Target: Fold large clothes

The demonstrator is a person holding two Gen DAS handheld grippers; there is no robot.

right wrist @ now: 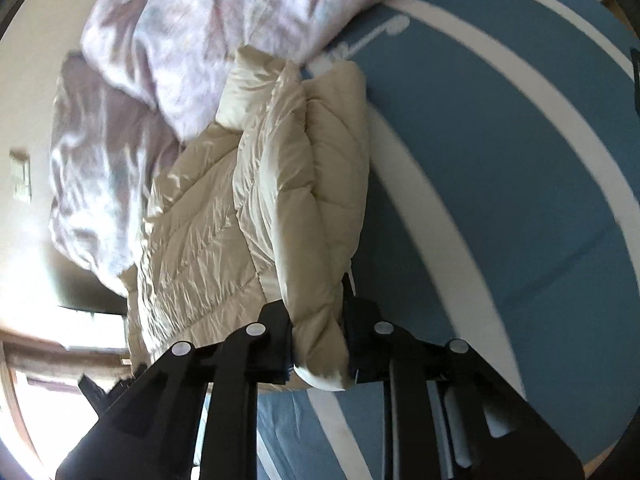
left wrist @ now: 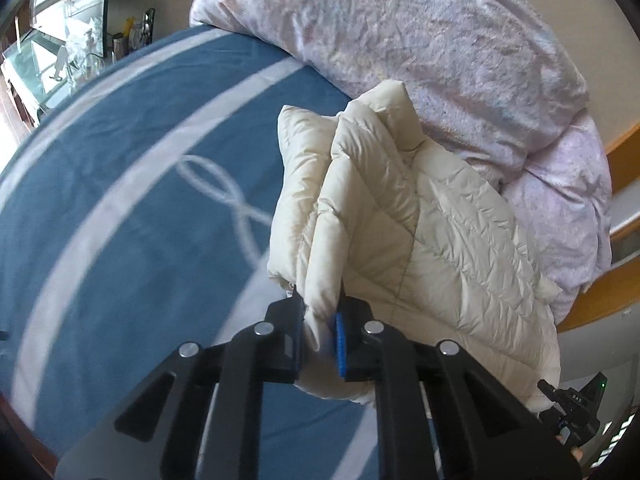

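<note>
Cream quilting fills the centre of both views: we see a puffy down jacket [left wrist: 400,208] lying on a blue bedspread [left wrist: 120,200], its padded channels stitched in diagonal seams and its shell smooth with a faint sheen.

In the left wrist view, our left gripper [left wrist: 320,332] sits at the lower middle of the frame, and its black jaws are clamped on a rolled edge of the jacket. The blue pad on the right-hand finger presses straight into the fabric. From that pinch the jacket rises toward the upper centre of the frame and spreads to the lower right, where it bulges in soft ridges.

In the right wrist view, our right gripper [right wrist: 320,344] sits likewise at the lower middle, pinching a bunched fold of the same jacket [right wrist: 280,184] between its black fingers. The garment runs up the frame from the grip, with a doubled, tube-like fold on its right side and a flatter crinkled panel on its left.

A pale lilac duvet [left wrist: 440,48], crumpled and mottled, lies heaped at the upper right of the left view, touching the jacket's far edge. The bedspread is flat woven cloth with broad white bands and a looping white motif. In the lower right corner of the left view we glimpse part of the other gripper's black body.
</note>
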